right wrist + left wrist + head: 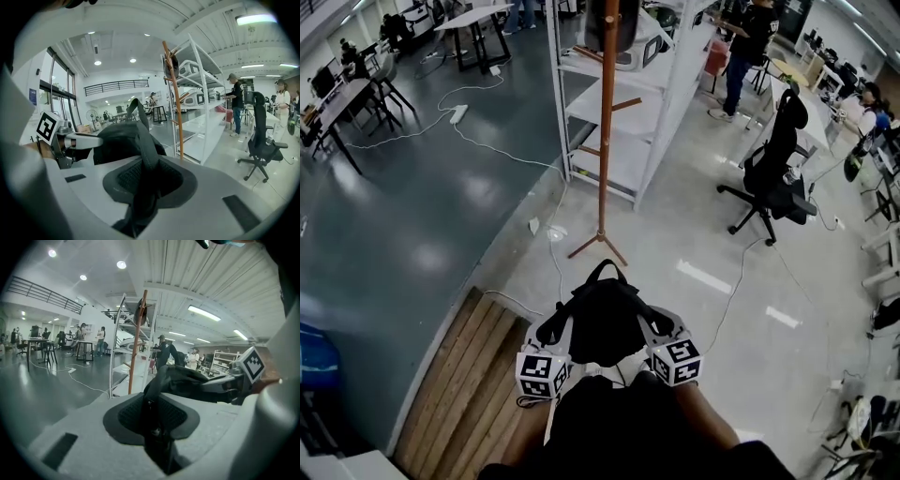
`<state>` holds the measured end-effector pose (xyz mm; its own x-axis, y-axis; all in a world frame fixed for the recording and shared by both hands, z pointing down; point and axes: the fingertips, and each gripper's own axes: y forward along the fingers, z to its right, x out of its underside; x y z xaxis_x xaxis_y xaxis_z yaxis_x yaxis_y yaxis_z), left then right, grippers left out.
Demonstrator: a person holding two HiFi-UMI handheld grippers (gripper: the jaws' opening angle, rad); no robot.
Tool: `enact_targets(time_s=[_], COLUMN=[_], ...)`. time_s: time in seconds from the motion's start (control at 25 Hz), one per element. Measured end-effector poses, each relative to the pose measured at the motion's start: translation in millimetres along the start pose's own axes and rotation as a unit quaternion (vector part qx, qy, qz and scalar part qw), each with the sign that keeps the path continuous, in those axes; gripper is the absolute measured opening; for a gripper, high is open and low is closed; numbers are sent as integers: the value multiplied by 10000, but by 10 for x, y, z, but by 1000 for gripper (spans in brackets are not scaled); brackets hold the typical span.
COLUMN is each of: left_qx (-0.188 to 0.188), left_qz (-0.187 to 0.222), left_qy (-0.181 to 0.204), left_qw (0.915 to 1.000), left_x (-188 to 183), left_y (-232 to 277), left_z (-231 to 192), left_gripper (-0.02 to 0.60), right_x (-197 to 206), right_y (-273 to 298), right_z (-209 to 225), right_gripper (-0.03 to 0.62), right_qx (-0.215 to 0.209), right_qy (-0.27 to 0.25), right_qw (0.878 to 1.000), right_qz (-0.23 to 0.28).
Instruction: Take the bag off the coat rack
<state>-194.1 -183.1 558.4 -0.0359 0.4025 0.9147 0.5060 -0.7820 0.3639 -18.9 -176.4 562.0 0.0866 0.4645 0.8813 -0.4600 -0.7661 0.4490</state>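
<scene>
Head view, looking steeply down: a black bag [605,323] hangs clear of the wooden coat rack [607,122], close to the person's body, between the left gripper [551,330] and the right gripper [662,328]. Its long axis appears to run near to far, and its looped handle points far, toward the rack's splayed feet. Pale open floor lies between bag and rack. A white shelf unit [633,112] stands just behind the rack, a black office chair [773,178] is well apart to the right, and a slatted wooden platform [464,375] edges the near left. Left gripper view: the left gripper [153,420] has its jaws drawn narrow, pinching a black bag strap [151,394] that rises from between them. The bag's bulk sits to the right and the rack pole stands farther off. Right gripper view: the right gripper [140,185] likewise clamps narrowly on a black strap [143,140], with the bag's body to the left. The rack stands beyond, and open floor to the right reaches the chair.
</scene>
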Motion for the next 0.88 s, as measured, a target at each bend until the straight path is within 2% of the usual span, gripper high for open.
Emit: enact_targets(time_s=[0.56, 0.88], left_qx=[-79, -53], left_qz=[-35, -58], left_qy=[-69, -40], left_qw=[9999, 10000], left_x=[151, 169], left_y=[172, 319], left_z=[1028, 1358], left_gripper=[89, 89], right_x=[237, 308], right_y=[-734, -921], right_z=[702, 1015], right_gripper=[69, 69], right_qx=[-113, -160], right_qy=[-177, -156], right_qw=[9998, 9997], right_qz=[75, 120])
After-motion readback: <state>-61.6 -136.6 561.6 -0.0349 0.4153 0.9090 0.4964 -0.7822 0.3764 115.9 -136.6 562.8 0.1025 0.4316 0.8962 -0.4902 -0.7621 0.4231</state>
